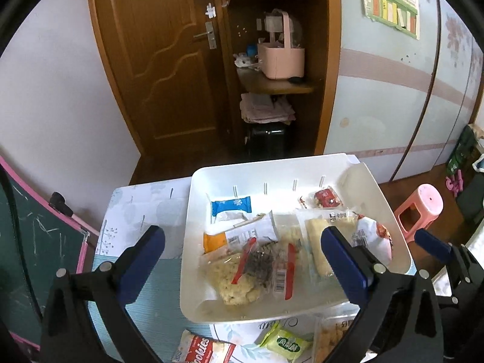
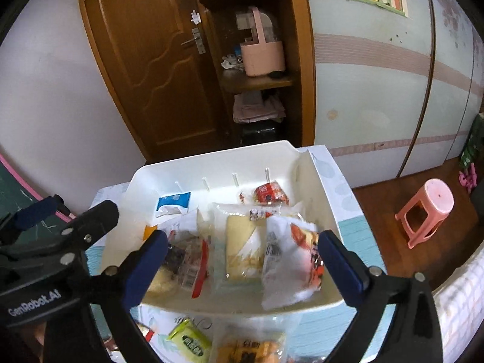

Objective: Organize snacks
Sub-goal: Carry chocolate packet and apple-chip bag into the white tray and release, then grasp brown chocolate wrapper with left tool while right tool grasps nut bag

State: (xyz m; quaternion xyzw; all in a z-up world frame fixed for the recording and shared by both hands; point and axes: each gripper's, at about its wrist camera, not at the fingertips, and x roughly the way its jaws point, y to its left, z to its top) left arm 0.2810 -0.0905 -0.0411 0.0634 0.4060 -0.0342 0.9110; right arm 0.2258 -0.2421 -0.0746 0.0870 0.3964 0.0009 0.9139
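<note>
my left gripper (image 1: 242,246) hangs over the white plastic bin (image 1: 375,187) with its jaws spread wide and nothing between the pads; one blue finger (image 1: 145,257) sits out at 9 o'clock over the bare tablecloth (image 1: 136,208), the other at 3 o'clock above the bin's packets. my right gripper (image 2: 242,255) is just the same, released and empty, its fingers straddling the bin's near half. i read both as let go above the bin so whatever goes in drops among the rest rather than on the table

the bin sits at the middle of the small table, toward 12 o'clock from both my grippers, its slotted far wall facing the wooden door (image 1: 157,60). it works as the collecting place, which is why the snacks lie heaped and overlapping instead of in rows

inside it: a blue and white wrapper (image 1: 231,207) at 11 o'clock, a small red packet (image 1: 328,198) at 1 o'clock, an orange-ended packet (image 1: 214,242) at 9 o'clock, a clear bag with red stripes and pale crumbly pieces (image 1: 242,275) in the centre, a clear pack holding a pale yellow bar (image 2: 242,242), and a white crinkly bag with orange print (image 2: 290,260) at 3 o'clock, blurred in the right view

still outside, at 6 o'clock by the bin's near rim: a red cookies pack (image 1: 199,351), a green sachet (image 1: 286,345) and a clear bag of golden pieces (image 1: 332,335). i judge those are left to sort
</note>
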